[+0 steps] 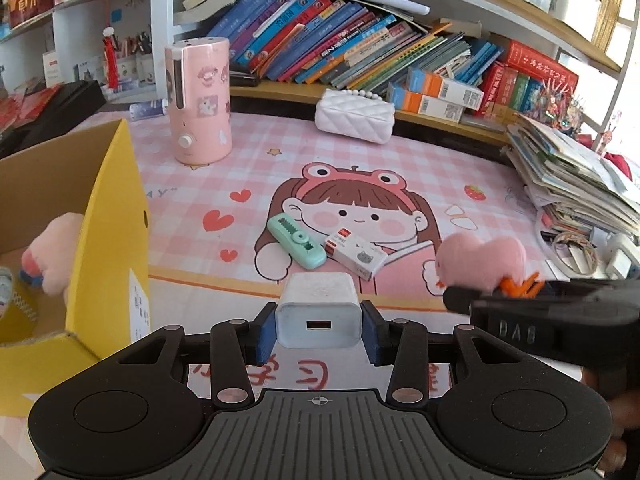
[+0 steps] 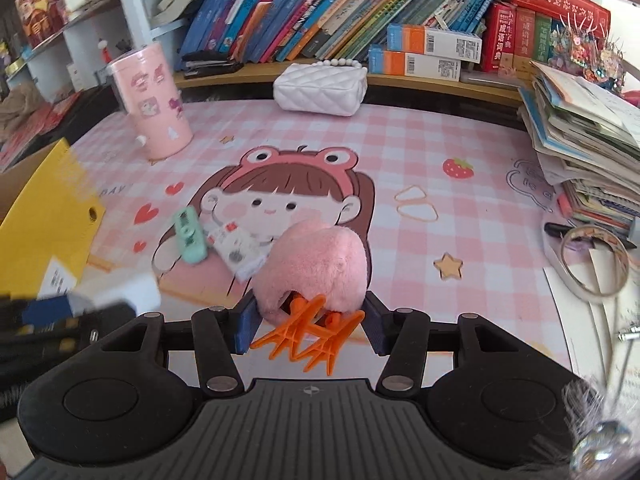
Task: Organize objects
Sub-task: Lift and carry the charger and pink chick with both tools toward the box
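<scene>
My left gripper (image 1: 319,330) is shut on a white USB charger block (image 1: 318,310), held above the pink desk mat (image 1: 460,168). My right gripper (image 2: 312,322) is shut on a pink plush heart hair clip (image 2: 316,268) with orange claw teeth (image 2: 312,338); in the left wrist view that plush clip (image 1: 482,264) shows at the right. A mint green stapler (image 1: 296,242) and a small white box (image 1: 356,256) lie on the mat's middle. An open yellow cardboard box (image 1: 108,240) stands at the left with a pink plush item (image 1: 52,252) inside.
A pink cylinder humidifier (image 1: 200,100) and a white quilted purse (image 1: 354,116) stand at the back of the mat. Shelves of books (image 1: 320,40) run behind. A tall stack of papers and booklets (image 1: 572,180) with cables (image 1: 576,252) sits at the right edge.
</scene>
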A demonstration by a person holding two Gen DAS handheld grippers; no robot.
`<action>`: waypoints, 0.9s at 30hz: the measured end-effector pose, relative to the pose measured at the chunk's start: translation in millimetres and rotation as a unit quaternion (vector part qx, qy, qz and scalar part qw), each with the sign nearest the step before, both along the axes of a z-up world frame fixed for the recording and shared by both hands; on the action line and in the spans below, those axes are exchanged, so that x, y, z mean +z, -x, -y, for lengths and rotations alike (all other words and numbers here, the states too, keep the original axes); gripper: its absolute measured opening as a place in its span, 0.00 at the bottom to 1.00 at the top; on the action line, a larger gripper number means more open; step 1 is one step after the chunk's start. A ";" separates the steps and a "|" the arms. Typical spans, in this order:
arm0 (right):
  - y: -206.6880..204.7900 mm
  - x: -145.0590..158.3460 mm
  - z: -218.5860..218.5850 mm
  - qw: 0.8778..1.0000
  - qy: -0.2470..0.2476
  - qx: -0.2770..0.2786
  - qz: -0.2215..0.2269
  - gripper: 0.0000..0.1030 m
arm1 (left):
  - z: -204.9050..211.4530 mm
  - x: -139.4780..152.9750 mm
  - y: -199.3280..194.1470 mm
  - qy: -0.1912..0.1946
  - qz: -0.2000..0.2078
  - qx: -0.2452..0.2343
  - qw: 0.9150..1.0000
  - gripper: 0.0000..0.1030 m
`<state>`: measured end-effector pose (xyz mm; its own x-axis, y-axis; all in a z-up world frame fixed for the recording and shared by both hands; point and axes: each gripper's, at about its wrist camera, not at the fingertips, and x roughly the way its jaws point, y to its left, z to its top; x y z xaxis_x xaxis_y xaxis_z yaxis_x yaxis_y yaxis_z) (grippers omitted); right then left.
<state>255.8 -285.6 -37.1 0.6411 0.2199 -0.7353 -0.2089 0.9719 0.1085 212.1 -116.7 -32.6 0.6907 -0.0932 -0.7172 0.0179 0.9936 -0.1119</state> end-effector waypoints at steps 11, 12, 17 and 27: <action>45.8 1.6 -6.3 1.000 0.004 -0.013 0.000 0.49 | -4.5 7.6 31.8 0.016 -0.001 -0.035 0.999 0.40; 49.3 2.7 -6.8 1.000 0.005 -0.015 0.001 0.49 | -5.6 8.2 34.4 0.018 0.000 -0.037 0.999 0.40; 66.5 4.6 -11.7 1.000 0.009 -0.025 0.001 0.49 | -10.9 8.5 45.3 0.028 -0.001 -0.049 0.998 0.40; 97.6 8.0 -22.6 0.999 0.017 -0.047 -0.003 0.49 | -24.8 12.2 71.4 0.040 0.009 -0.064 0.997 0.40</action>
<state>158.3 -263.0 -29.1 0.6536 0.1337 -0.7449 -0.1158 0.9904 0.0761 140.7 -91.8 -20.4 0.6827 -0.2376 -0.6910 0.1459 0.9709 -0.1897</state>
